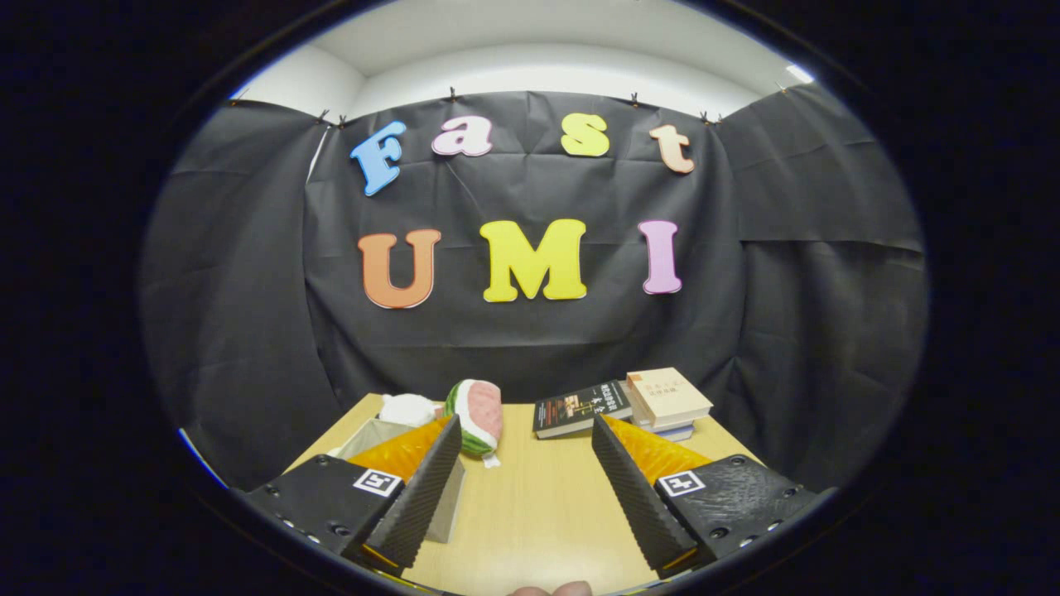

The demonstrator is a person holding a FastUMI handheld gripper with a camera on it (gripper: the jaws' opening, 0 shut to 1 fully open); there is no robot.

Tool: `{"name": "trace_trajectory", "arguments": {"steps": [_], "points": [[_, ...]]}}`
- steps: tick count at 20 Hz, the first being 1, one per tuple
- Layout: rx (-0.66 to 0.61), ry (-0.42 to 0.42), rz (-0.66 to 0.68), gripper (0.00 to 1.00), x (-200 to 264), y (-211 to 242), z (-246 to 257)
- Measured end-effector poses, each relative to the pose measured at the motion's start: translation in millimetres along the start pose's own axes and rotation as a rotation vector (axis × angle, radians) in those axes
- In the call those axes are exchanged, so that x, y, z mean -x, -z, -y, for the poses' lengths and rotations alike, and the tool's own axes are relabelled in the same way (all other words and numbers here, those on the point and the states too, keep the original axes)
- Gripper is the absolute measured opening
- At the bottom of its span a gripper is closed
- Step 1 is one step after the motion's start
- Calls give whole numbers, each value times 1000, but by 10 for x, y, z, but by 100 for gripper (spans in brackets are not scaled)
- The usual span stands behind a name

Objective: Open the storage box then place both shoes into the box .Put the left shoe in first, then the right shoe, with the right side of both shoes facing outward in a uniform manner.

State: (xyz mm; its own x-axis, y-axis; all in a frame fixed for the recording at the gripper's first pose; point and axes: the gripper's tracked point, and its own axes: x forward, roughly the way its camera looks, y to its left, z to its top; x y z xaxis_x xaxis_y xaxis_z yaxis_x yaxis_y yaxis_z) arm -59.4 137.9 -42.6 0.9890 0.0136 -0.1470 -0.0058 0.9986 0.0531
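My gripper is open above a light wooden table, and bare tabletop shows between its fingers. A pale grey box-like thing stands behind the left finger, which hides most of it; one grey wall shows to the right of the finger. I cannot tell whether it is open or closed. A white soft thing lies at the box's far edge, too hidden to tell whether it is a shoe.
A watermelon-slice plush lies just beyond the left fingertip. Past the right finger are a dark book and a small stack of pale books. Black cloth closes the table's far side. A person's fingertip peeks in below.
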Motion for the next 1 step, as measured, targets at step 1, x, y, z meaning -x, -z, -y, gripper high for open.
{"name": "trace_trajectory", "arguments": {"steps": [1], "points": [[-1,0,3,96,-2,-14,-8]]}}
